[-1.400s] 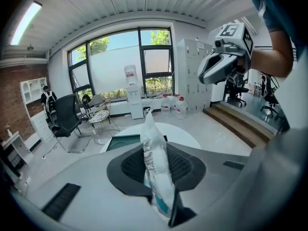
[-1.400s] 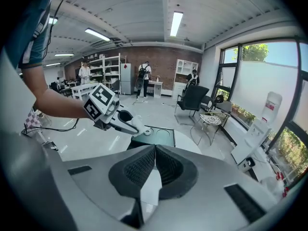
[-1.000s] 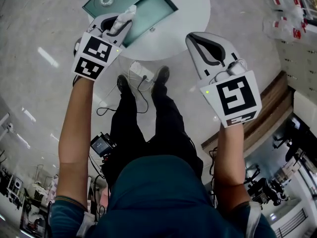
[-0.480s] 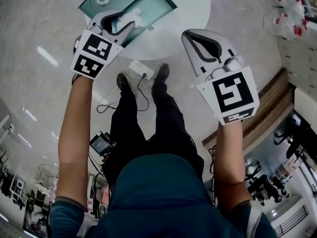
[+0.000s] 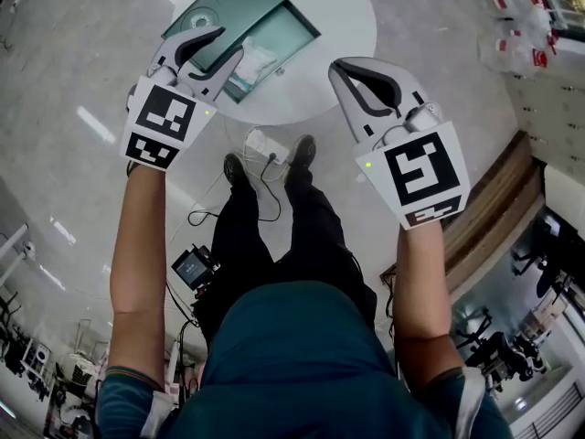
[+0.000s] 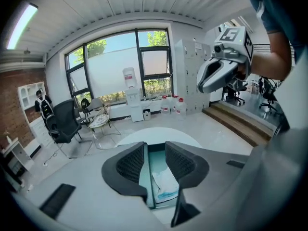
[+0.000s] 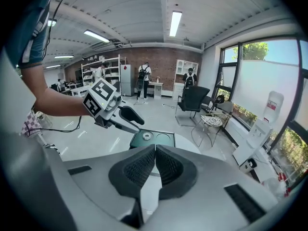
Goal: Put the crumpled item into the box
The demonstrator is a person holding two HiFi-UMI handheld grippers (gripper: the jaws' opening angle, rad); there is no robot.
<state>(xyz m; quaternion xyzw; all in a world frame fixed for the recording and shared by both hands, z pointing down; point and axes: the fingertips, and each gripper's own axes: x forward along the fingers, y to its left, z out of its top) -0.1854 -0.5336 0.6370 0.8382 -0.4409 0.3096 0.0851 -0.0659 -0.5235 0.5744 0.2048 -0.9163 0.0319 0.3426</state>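
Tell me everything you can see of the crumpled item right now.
The crumpled item is a white, wrinkled piece, paper or thin cloth by its look, with a pale blue edge. It lies loose inside the open teal box, toward the end nearer the person. The left hand-held gripper hangs open above it, not touching.

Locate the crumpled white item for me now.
In the head view, the crumpled white item lies inside the open teal box on the round white table, upper left, right by the tips of the open left gripper.
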